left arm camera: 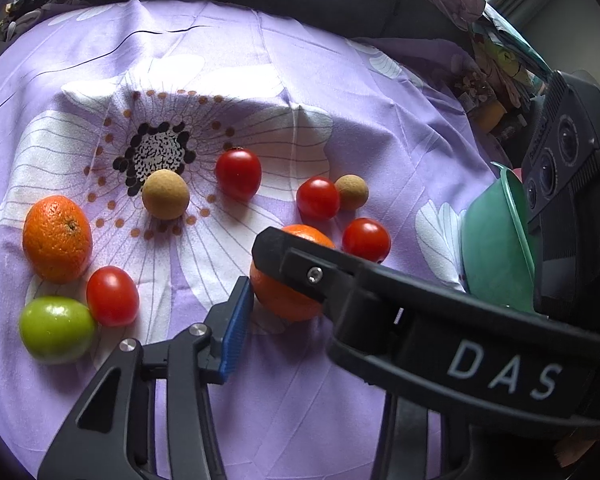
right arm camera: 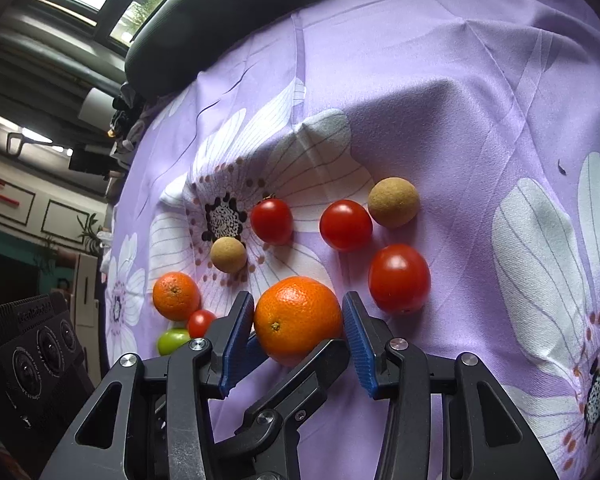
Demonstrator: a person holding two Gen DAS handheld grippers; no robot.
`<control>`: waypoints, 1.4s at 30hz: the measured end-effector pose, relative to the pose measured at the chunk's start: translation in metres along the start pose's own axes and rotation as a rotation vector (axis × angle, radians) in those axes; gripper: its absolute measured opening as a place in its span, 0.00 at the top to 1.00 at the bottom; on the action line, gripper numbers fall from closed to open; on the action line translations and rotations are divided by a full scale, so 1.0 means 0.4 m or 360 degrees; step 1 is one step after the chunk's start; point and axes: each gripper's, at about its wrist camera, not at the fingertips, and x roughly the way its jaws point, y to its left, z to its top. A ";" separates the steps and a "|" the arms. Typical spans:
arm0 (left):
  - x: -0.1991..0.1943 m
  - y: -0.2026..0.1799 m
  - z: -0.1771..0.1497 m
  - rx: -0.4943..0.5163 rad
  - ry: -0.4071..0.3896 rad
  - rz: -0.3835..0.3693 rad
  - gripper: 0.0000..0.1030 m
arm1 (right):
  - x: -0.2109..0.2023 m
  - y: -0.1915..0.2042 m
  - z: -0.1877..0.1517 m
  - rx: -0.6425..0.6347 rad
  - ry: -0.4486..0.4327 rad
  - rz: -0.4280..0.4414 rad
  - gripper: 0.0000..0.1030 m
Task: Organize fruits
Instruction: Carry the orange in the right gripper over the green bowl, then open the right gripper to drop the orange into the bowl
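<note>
The nearer orange (right arm camera: pixel 298 318) sits on the purple flowered cloth (right arm camera: pixel 460 80), low in the middle of the right wrist view, right between the fingers of the right gripper (right arm camera: pixel 298 312). Those tongs are spread wide, with a blue pad (right arm camera: pixel 356 340) just beside each flank of the fruit (whether they actually press on it I cannot tell).

The left gripper (left arm camera: pixel 296 300) comes in at the same orange from the other side. Its one visible blue pad (left arm camera: pixel 236 328) has its tip against the fruit's edge. Its other finger is hidden behind the black arm of the right gripper, which crosses the left wrist view, so I cannot tell whether the left tongs are released or clenched.

Just beyond the orange lie three red tomatoes (right arm camera: pixel 398 278), (right arm camera: pixel 345 225), (right arm camera: pixel 272 221), and a tan round fruit (right arm camera: pixel 393 202) touching the middle one. A second tan fruit (left arm camera: pixel 165 194) rests on the flower's dark centre.

Well apart to the left is a second orange (left arm camera: pixel 57 239), and near it a fourth tomato (left arm camera: pixel 112 296) touches a green fruit (left arm camera: pixel 56 329). At the right edge of the left wrist view a green bowl (left arm camera: pixel 496 248) sits tilted, close to the right gripper's camera housing (left arm camera: pixel 564 184).
</note>
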 end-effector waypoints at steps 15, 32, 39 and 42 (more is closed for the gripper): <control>-0.121 -0.117 -0.015 0.0253 -0.0344 -0.0086 0.58 | -0.187 0.044 -0.032 -0.0159 -0.0374 -0.0013 0.53; -0.082 -0.376 0.024 0.0669 -0.0370 -0.0280 0.59 | -0.396 -0.088 -0.047 0.0059 -0.0776 -0.0094 0.53; -0.022 -0.471 0.024 0.0819 -0.0271 -0.0385 0.58 | -0.452 -0.181 -0.063 0.0249 -0.0876 -0.0161 0.53; -0.001 -0.500 0.021 0.0861 -0.0257 -0.0415 0.58 | -0.464 -0.222 -0.067 0.0328 -0.0899 -0.0161 0.53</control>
